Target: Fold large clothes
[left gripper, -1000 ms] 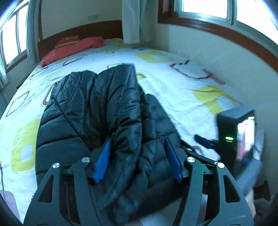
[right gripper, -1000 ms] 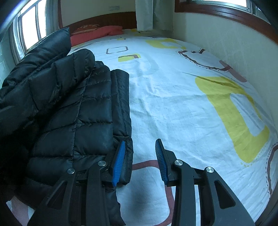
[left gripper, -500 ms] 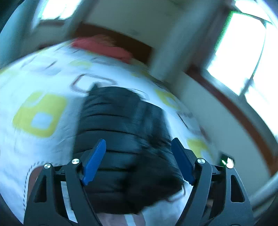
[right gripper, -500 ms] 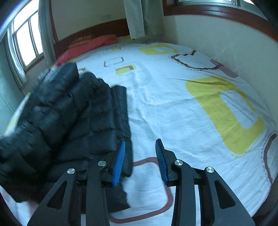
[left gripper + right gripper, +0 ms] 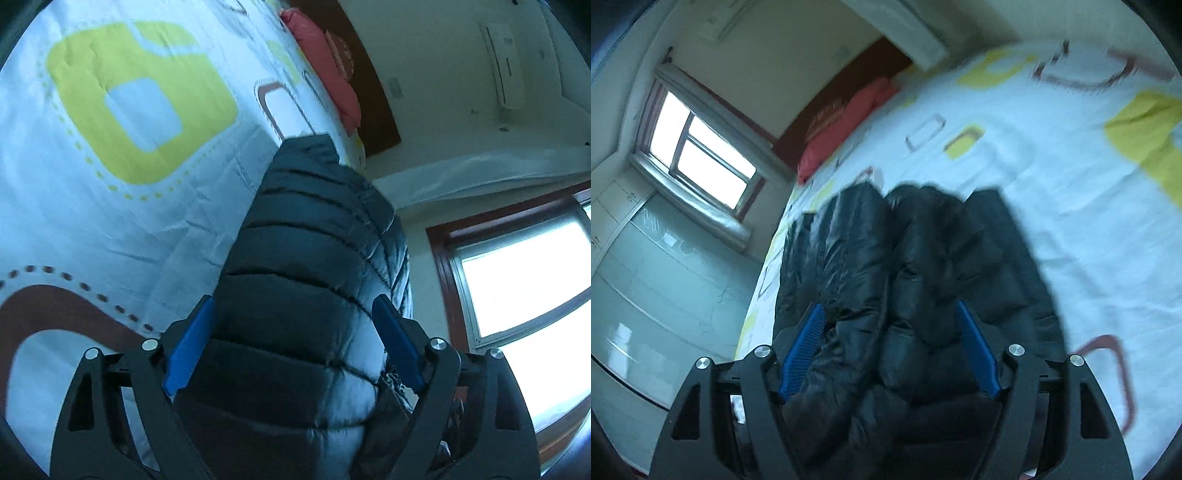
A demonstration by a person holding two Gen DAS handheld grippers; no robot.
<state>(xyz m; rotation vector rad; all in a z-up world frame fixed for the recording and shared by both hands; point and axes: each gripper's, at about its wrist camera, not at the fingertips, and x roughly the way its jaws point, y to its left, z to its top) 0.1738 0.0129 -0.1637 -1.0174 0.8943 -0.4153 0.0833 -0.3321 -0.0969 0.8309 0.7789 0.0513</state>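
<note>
A black quilted puffer jacket (image 5: 306, 280) lies bunched on the patterned white bedsheet (image 5: 110, 206). In the left wrist view my left gripper (image 5: 291, 347) is open wide, its blue pads either side of a puffy fold of the jacket, the view tilted hard. In the right wrist view the jacket (image 5: 908, 273) lies in thick folds and my right gripper (image 5: 890, 350) is open wide over them, also tilted. Whether the pads touch the fabric is unclear.
Red pillows (image 5: 328, 74) lie at the wooden headboard (image 5: 846, 85). Windows (image 5: 698, 147) are on both side walls. A glass-fronted wardrobe (image 5: 653, 295) stands left of the bed. The sheet (image 5: 1071, 166) stretches to the right of the jacket.
Both grippers have swung and tilted sharply over the jacket. The right gripper has opened wider and moved from the jacket's edge to above its folds. The left has opened wider too.
</note>
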